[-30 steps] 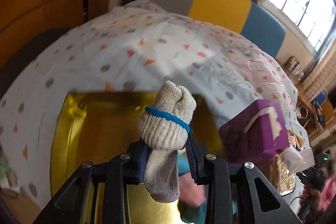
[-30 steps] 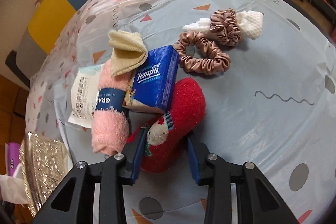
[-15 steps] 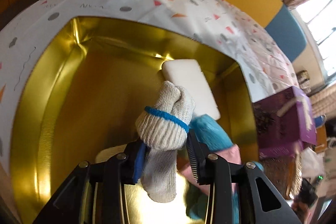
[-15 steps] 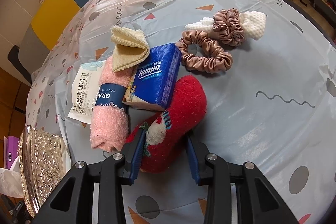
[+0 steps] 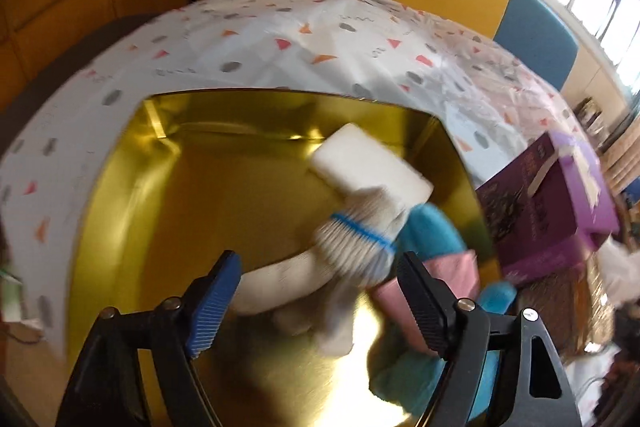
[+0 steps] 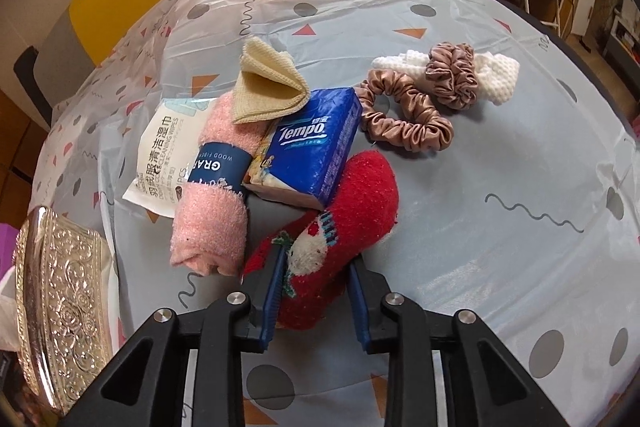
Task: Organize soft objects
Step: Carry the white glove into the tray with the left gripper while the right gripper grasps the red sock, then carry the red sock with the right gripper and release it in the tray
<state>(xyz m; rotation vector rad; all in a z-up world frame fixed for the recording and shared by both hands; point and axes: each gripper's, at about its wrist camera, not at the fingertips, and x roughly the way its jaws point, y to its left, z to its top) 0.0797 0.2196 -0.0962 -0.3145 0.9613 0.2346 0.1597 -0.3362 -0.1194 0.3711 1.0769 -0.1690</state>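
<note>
Gold shines inside the big metal tin [image 5: 132, 227] under the left hand-held gripper [image 5: 320, 301]. Its jaws have just been opening and stand spread. Between them, touching neither pad, is the blurry grey knit glove with a blue band [image 5: 352, 247], over the tin floor. At two o'clock from the glove lies a white foam block [image 5: 368, 167]. The right hand-held gripper [image 6: 314, 301] has just been closing and pinches the red fuzzy sock [image 6: 340, 227] on the dotted surface [image 6: 500, 167]. At twelve o'clock from the sock leans a blue tissue pack [image 6: 312, 147].

Blurred beige glove bundle [image 5: 352, 247] with blue band inside gold tin [image 5: 120, 195]; red sock [image 6: 340, 227] on tablecloth.
</note>
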